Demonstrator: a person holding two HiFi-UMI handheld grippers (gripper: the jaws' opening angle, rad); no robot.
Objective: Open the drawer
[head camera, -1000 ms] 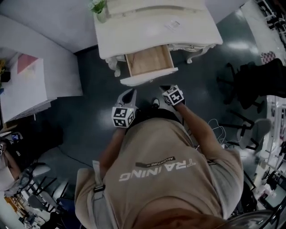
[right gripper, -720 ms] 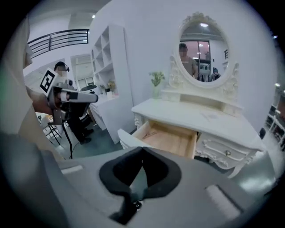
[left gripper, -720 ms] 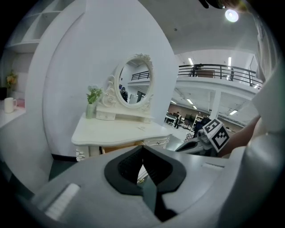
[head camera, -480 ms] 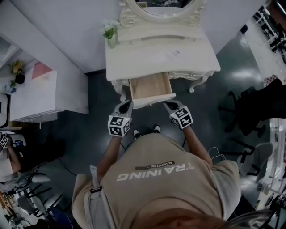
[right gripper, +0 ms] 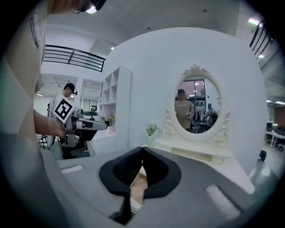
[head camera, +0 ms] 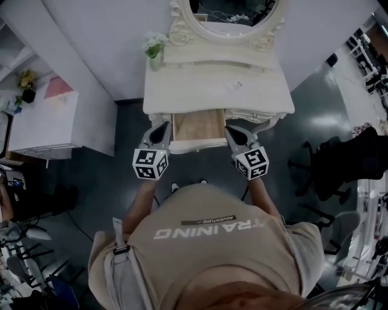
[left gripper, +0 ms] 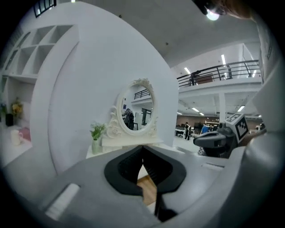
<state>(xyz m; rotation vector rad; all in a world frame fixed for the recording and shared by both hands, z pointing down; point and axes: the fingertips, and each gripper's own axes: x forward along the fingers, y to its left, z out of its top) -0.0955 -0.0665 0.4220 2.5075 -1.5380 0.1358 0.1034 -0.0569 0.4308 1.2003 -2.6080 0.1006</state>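
The white dressing table (head camera: pixel 218 91) has its middle drawer (head camera: pixel 197 128) pulled out, and the wooden bottom shows. My left gripper (head camera: pixel 159 134) hangs at the drawer's left front corner, shut and holding nothing. At the right front corner is my right gripper (head camera: pixel 233 134), also shut and holding nothing. In the left gripper view the left gripper (left gripper: pixel 142 147) points at the mirror, with the drawer (left gripper: pixel 148 189) showing below its jaws. The right gripper (right gripper: pixel 142 148) faces the table too, and the drawer (right gripper: pixel 137 183) shows under it. Neither gripper touches the drawer.
An oval mirror (head camera: pixel 233 12) and a small vase with a plant (head camera: pixel 153 48) stand on the tabletop. A white cabinet (head camera: pixel 45 115) is at the left, a black office chair (head camera: pixel 345 157) at the right. The person's body fills the lower head view.
Both grippers have risen from below the drawer front and spread apart to either side of it. The drawer stays pulled out.
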